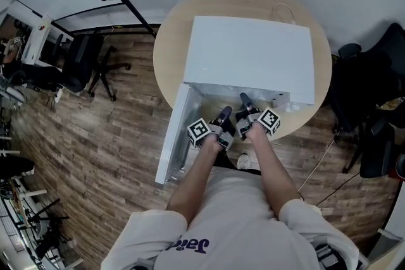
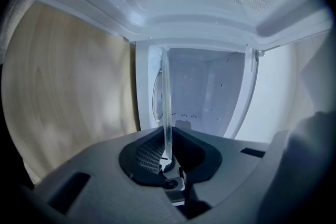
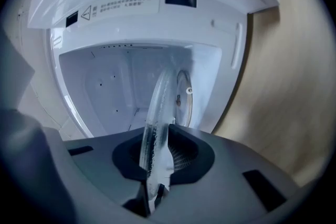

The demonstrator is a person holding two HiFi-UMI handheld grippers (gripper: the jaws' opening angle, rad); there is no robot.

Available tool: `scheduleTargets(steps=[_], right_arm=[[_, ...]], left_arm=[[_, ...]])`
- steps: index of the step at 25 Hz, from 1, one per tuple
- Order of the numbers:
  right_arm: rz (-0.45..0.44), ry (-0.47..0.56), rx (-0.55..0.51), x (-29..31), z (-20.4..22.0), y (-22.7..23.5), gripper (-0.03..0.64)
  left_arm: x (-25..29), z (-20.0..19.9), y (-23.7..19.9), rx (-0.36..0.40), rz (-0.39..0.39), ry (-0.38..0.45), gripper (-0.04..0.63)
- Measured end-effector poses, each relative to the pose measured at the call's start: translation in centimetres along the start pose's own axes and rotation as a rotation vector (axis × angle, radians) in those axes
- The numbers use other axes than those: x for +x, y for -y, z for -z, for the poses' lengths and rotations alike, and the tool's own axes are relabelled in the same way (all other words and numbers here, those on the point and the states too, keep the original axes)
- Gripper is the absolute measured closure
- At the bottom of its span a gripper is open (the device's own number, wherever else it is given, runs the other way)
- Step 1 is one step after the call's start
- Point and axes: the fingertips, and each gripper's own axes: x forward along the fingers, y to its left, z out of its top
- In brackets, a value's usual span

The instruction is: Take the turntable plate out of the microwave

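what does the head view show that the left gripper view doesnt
Only the head view: the person's arms, the right gripper, office chairs and the wooden floor. Only the left gripper view: the glass plate, seen edge-on and clamped in the left gripper, and the inside of the microwave. Both: the white microwave itself, its open door, the wooden table and the left gripper.

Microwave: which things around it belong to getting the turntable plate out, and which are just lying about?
Job: microwave, open door, turntable plate, left gripper and right gripper, both shut on it.
Lying about: office chair, white cable.
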Motion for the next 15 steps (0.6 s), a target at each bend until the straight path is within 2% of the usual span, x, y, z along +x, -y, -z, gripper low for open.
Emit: scheduleTargets(steps=[2, 5, 9, 12, 15], right_arm=[[0.009, 0.007, 0.015, -0.7, 0.0, 0.2, 0.575], [-0.022, 0.011, 0.053, -1.4, 0.3, -0.1, 0.576], [-0.013, 0.020, 0.029, -2.9, 0.2, -0.7, 0.577], [-0.021, 0.031, 0.046, -4.0, 0.4, -1.0, 0.578], [-0.011, 0.032, 0.065, -5.0, 0.8, -0.9, 0.578]], left_arm=[[-0.3, 0.4, 0.0, 0.012, 0.005, -0.010, 0.557], [-0.8, 1.2, 0.3, 0.023, 0.015, -0.025, 0.557], [-1.5, 2.4, 0.8, 0.044, 0.037, -0.041, 0.555], [-2.0, 3.3, 1.0, 0.090, 0.052, -0.059, 0.554], [-2.6, 4.0, 1.1, 0.096, 0.070, -0.067, 0.552]])
